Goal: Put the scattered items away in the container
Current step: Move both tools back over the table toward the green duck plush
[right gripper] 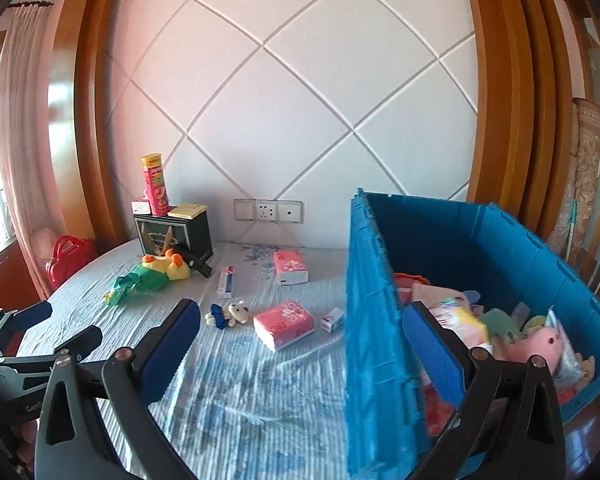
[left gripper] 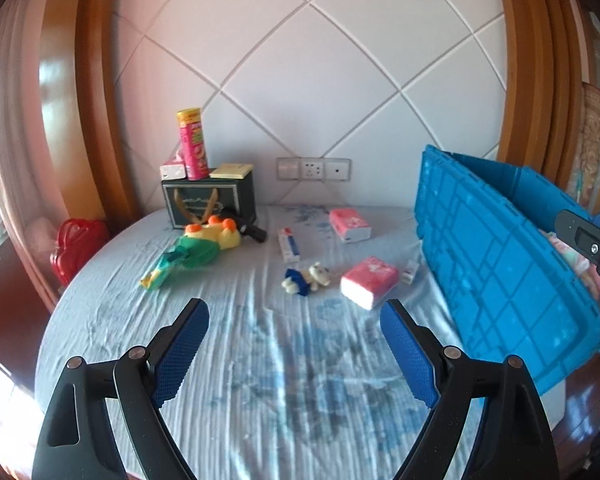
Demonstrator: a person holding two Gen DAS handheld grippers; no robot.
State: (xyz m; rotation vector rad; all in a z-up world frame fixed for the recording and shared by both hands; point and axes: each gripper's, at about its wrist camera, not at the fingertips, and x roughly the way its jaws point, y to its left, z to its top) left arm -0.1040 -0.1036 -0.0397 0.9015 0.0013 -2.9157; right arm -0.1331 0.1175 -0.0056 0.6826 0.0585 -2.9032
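The left gripper (left gripper: 294, 320) hangs over a round table (left gripper: 260, 380) covered in a wrinkled pale blue cloth, its blue-padded fingers (left gripper: 182, 354) spread wide with nothing between them. The right gripper (right gripper: 300, 326) is also spread wide and empty; one finger is over the cloth, the other over the open top of the blue crate (right gripper: 380, 320), which stands at the table's right side. The crate already holds a jumble of soft toys and packets, among them a pink plush (right gripper: 544, 344). Still scattered on the cloth are two pink tissue packs, one close to the crate (left gripper: 370, 280) and one farther back (left gripper: 350, 224), with a small white box (left gripper: 410, 270) lying between the nearer pack and the crate wall. A small teddy bear (left gripper: 306, 278) in a blue outfit lies just left of the nearer pack, and a toothpaste box (left gripper: 289, 243) lies beyond it. Farther left sprawls a yellow and green plush toy (left gripper: 196, 250), with a black object (left gripper: 252, 228) just behind it. At the back stands a dark gift box (left gripper: 210, 204), carrying a tall pink canister (left gripper: 192, 144), a small white pack (left gripper: 173, 170) and a yellow box (left gripper: 232, 171). A red case (left gripper: 76, 248) sits off the table's left edge.
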